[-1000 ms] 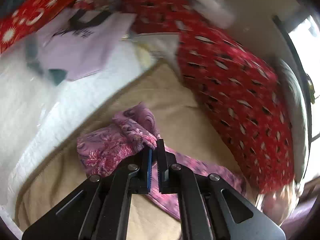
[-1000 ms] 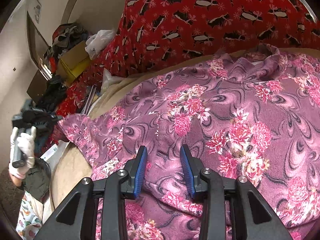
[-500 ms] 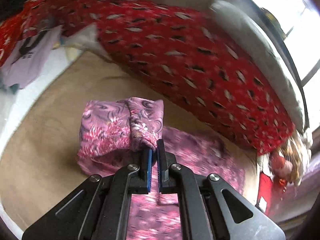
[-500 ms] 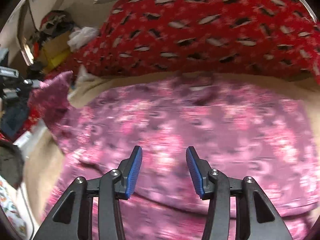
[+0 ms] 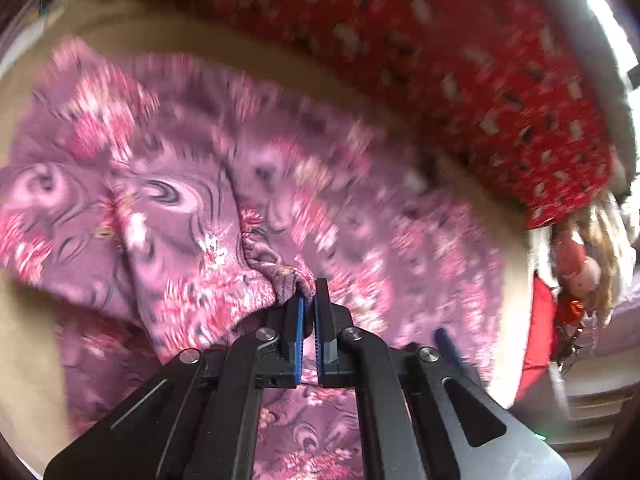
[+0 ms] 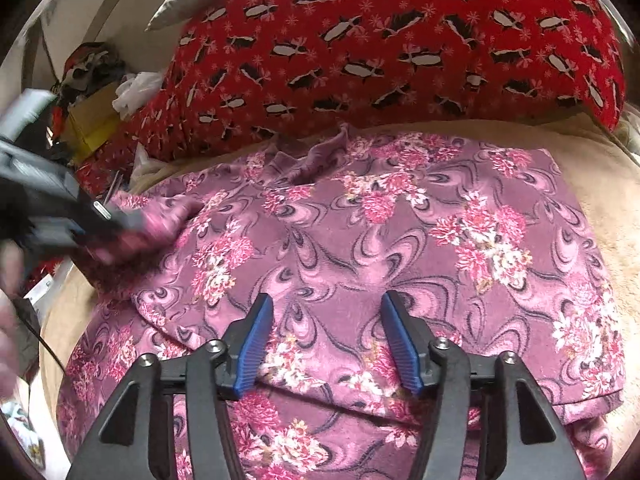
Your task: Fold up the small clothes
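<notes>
Fold is mid-way, I'd judge. Floral garment (image 6: 400,232) lies spread on the beige blanket (image 6: 600,208), centre of the right wrist view. Its 3 o'clock side looks doubled over already: a straight edge there and a layered hem near 5 o'clock. The 9 o'clock side is not laid yet.

Left claw (image 5: 309,300) is clamped shut on a bunched bit of the garment's edge, cloth pinched between the blue pads. In the right view it sits at 9 o'clock, over the garment's side. Left view is motion-blurred, so exact landing spot is unclear.

Right claw (image 6: 326,344) is opening, jaws wide, nothing pinched; it hangs above the near part of the garment.

Left to do, as I read it: lay the held flap, release, then likely a crosswise fold.

Surface: a bed, soft blanket, so cloth will drag. Red patterned bedding (image 6: 400,52) piled at 12 o'clock. Clutter, yellow box (image 6: 92,124) at 10 o'clock. Doll-like toy (image 5: 580,264) at 3 o'clock in the left view.
</notes>
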{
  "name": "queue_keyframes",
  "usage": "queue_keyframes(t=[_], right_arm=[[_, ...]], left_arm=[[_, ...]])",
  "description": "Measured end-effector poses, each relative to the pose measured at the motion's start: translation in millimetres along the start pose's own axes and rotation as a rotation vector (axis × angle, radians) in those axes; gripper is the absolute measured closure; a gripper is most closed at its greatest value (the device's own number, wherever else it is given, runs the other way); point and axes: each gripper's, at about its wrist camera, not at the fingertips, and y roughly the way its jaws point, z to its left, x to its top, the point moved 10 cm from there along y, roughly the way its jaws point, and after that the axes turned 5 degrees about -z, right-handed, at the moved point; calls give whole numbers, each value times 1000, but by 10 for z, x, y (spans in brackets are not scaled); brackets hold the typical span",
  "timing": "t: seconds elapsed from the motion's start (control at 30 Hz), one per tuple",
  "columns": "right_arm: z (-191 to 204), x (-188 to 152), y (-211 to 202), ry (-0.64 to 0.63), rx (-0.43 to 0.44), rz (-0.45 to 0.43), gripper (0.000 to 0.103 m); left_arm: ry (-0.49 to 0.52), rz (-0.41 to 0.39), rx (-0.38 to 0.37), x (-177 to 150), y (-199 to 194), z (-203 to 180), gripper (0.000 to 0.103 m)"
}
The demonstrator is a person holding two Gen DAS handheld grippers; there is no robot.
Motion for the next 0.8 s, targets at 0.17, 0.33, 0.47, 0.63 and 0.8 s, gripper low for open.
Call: queue_keyframes(t=[0.17, 0.33, 0.47, 0.63, 0.8], right_arm=[[44, 19, 20, 15, 27, -3, 41], [45, 57, 16, 25, 10, 32, 41], [323, 236, -2, 66, 87, 16, 39], [1024, 367, 121, 8, 203, 46, 38], [1664, 270, 204, -225, 185, 42, 38]], left_arm=[[-14, 17, -33, -82, -24, 79, 100], [-32, -42, -148, -144, -505, 291, 83], [-188, -136, -147, -112, -793, 895, 66], [-368, -100, -187, -90, -650, 1351, 66], [-422, -91, -216, -43, -533, 1440, 66]])
